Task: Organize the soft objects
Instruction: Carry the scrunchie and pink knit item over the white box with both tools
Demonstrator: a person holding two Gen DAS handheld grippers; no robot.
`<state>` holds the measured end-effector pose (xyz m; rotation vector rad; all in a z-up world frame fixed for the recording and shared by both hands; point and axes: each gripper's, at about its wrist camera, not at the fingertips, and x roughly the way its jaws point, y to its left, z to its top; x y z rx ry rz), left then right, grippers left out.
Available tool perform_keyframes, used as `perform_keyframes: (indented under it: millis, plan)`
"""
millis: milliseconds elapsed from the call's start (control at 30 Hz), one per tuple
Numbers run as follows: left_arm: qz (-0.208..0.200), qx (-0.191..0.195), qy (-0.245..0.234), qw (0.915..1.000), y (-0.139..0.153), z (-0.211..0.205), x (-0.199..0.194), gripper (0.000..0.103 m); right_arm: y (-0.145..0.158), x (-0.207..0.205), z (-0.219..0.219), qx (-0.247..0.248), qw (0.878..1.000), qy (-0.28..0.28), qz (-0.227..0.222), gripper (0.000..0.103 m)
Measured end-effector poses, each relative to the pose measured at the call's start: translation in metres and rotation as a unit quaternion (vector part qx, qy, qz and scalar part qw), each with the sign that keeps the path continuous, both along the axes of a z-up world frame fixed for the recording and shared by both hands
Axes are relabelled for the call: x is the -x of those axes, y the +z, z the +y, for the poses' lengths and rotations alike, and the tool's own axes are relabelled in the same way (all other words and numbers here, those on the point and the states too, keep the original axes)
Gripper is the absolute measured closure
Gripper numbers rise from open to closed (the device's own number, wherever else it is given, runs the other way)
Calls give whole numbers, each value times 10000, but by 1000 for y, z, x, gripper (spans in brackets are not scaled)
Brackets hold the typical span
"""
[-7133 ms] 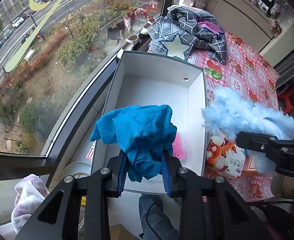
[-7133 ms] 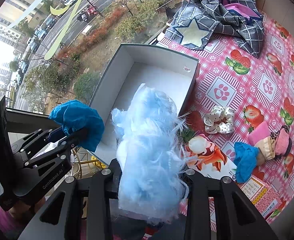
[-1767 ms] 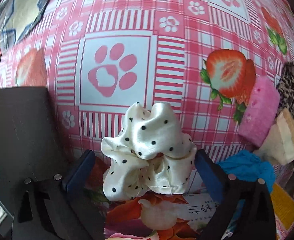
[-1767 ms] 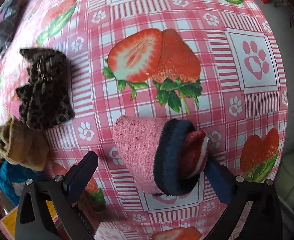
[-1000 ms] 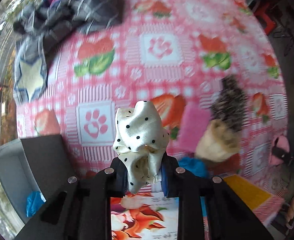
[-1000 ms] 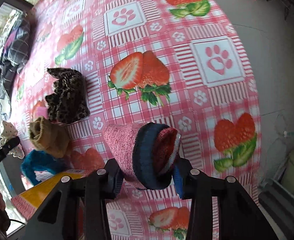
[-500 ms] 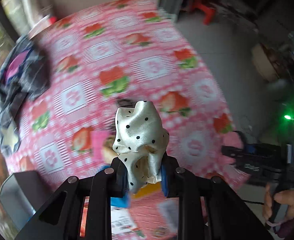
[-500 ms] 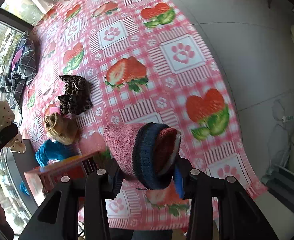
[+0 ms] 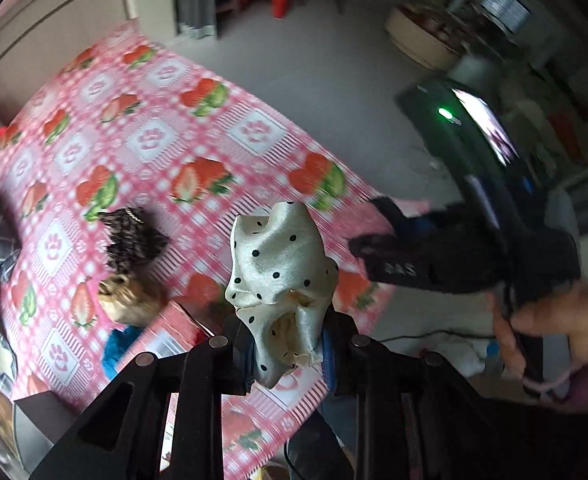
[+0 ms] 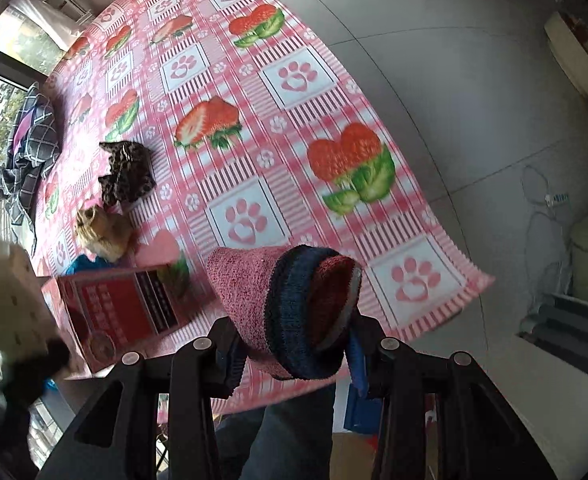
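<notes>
Scrunchie [image 9: 280,280] base hidden between left tool [image 9: 286,350] pads, tablecloth [image 9: 154,148] blurred

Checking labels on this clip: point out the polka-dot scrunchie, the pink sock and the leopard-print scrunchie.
polka-dot scrunchie [image 9: 280,268], left wrist view, middle of its cream fabric.
pink sock [image 10: 250,280], right wrist view, its pink body.
leopard-print scrunchie [image 10: 128,172], right wrist view, its centre.

I count two grippers: my left gripper [image 9: 286,344] clamps one dotted scrunchie [image 9: 280,280], my right gripper [image 10: 294,354] one pink sock [image 10: 282,308]. On the one tablecloth [image 10: 254,152] lie one leopard scrunchie [image 10: 126,172], one tan scrunchie [image 10: 102,232], one blue cloth [image 9: 116,350], one red box [image 10: 122,312].
</notes>
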<state>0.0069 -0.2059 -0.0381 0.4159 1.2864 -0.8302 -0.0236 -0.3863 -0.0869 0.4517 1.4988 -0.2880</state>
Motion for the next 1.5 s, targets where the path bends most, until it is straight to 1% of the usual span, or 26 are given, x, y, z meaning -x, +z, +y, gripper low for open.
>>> perform_keyframes:
  millis: [67, 233, 400, 567, 700, 833, 933, 1000, 1067, 1133, 1200, 1267, 1300, 1367, 1400, 1500]
  plan:
    - [12, -9, -182, 9998, 0, 3, 13, 76, 0, 9, 5, -11, 10000, 22, 21, 60]
    - [68, -56, -415, 9991, -3, 20, 39, 76, -3, 27, 23, -65, 9998, 150, 80, 60]
    - [91, -104, -316, 9994, -5, 50, 55, 76, -7, 42, 53, -182, 9985, 488, 145, 60]
    - [26, -102, 38, 9999, -1, 89, 62, 76, -6, 48, 92, -367, 9936, 1052, 168, 60]
    - [-103, -58, 507, 9986, 6, 121, 62, 76, -6, 50, 131, -470, 9838, 1714, 216, 60]
    - [-168, 44, 1110, 9937, 15, 159, 60, 76, -2, 48, 172, -564, 9676, 2446, 276, 60]
    - [-194, 72, 1654, 9860, 17, 190, 57, 76, 2, 46, 198, -600, 9532, 2950, 284, 60]
    - [-199, 90, 2032, 9789, 18, 213, 56, 76, 6, 44, 219, -617, 9410, 3315, 282, 60]
    - [-192, 86, 2421, 9700, 17, 234, 56, 76, 10, 42, 238, -574, 9282, 3669, 247, 60]
    - [-161, 80, 2798, 9599, 15, 254, 55, 76, 13, 40, 254, -566, 9175, 3931, 221, 60]
    - [-112, 86, 3192, 9476, 11, 275, 56, 76, 18, 37, 269, -569, 9073, 4162, 187, 60]
    - [-83, 83, 3479, 9375, 9, 291, 58, 76, 22, 33, 283, -556, 8988, 4345, 143, 60]
    - [-92, 58, 3637, 9315, 7, 299, 59, 76, 23, 30, 288, -554, 8956, 4412, 126, 60]
    - [-134, -7, 3859, 9224, 6, 312, 62, 76, 27, 25, 300, -542, 8895, 4537, 77, 60]
    - [-148, -49, 4016, 9157, 4, 320, 63, 76, 28, 23, 305, -535, 8873, 4579, 61, 60]
    - [-106, -34, 4367, 8995, 2, 340, 66, 76, 33, 15, 321, -516, 8797, 4727, 4, 60]
